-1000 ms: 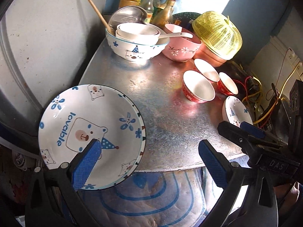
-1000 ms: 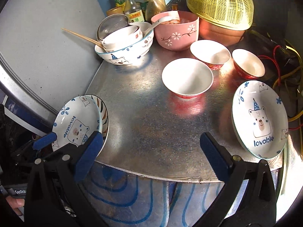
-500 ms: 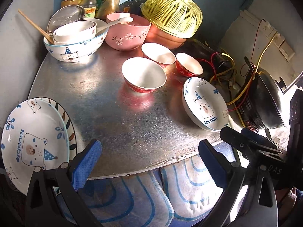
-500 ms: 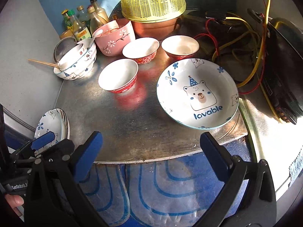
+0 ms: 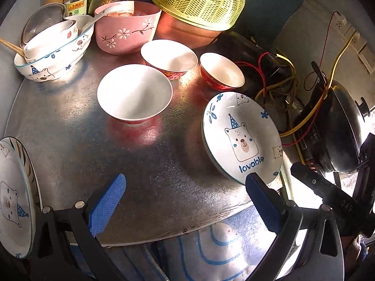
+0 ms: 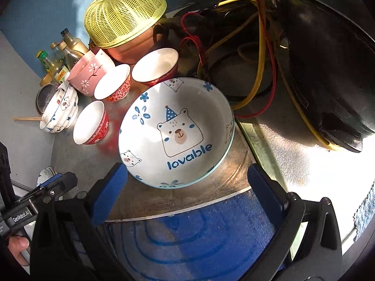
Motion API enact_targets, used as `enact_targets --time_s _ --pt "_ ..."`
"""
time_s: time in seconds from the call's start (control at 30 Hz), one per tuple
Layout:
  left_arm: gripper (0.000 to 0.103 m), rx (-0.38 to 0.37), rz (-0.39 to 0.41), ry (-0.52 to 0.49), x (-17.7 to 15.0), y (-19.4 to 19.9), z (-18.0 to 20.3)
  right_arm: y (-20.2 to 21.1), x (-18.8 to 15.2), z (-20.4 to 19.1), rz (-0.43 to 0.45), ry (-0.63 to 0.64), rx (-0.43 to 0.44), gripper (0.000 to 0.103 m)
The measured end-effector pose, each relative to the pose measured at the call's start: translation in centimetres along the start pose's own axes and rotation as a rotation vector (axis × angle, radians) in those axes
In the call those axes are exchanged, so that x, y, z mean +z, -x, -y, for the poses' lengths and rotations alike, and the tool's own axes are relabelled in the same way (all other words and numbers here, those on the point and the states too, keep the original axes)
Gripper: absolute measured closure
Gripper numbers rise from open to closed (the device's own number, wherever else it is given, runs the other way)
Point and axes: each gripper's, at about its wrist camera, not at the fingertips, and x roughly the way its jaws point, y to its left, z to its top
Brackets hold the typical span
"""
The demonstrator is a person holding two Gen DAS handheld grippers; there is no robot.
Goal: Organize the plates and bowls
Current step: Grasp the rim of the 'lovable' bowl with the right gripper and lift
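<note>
A white "lovable" bear plate (image 6: 175,131) lies at the right edge of the round metal table (image 6: 234,180). My right gripper (image 6: 186,187) is open, its blue pads on either side of the plate's near rim and not touching it. In the left wrist view the same plate (image 5: 242,138) lies ahead on the right. My left gripper (image 5: 185,199) hangs open over the table's front edge with nothing in it. A stack of two plates (image 5: 14,194) sits at the far left. Three red bowls (image 5: 134,92) (image 5: 168,57) (image 5: 221,71) stand mid-table.
At the back stand a pink flowered bowl (image 5: 127,27), a bear bowl (image 5: 51,51) holding smaller bowls and chopsticks, bottles, and a yellow basket (image 5: 199,0). Tangled wires (image 6: 257,70) and a black pan (image 6: 328,58) crowd the right side. A blue-patterned mat (image 6: 187,234) lies below.
Both grippers swung right. The left one left the stacked plates at the far left. The right one closed in on the bear plate, which now fills its view.
</note>
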Motion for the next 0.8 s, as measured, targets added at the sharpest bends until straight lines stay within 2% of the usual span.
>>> enact_targets --time_s 0.17,0.3,0.4,0.53,0.6,0.67,0.8 --pt "0.001 0.027 -0.031 0.002 1.1 -2.7 1.5 -1.6 0.6 2.6 0.002 -0.049 0.060 0.003" --pt "0.004 0.035 -0.050 0.000 2.1 -4.7 2.6 -3.5 1.5 4.0 -0.012 -0.071 0.084 0.025" --pt "0.015 0.044 -0.064 -0.014 2.7 -6.1 3.5 -4.6 2.0 5.0 -0.019 -0.096 0.093 0.032" --pt "0.020 0.042 -0.067 -0.009 3.5 -7.6 4.1 -6.0 2.6 5.9 -0.030 -0.116 0.106 0.040" --pt "0.025 0.050 -0.068 -0.010 3.9 -8.4 4.2 -6.6 2.9 6.1 -0.034 -0.118 0.109 0.050" --pt "0.051 0.060 -0.080 -0.012 4.4 -9.3 4.3 -7.2 3.1 6.4 -0.042 -0.118 0.112 0.061" --pt "0.064 0.071 -0.102 0.001 5.4 -11.1 3.9 -7.9 3.2 6.5 -0.055 -0.109 0.116 0.079"
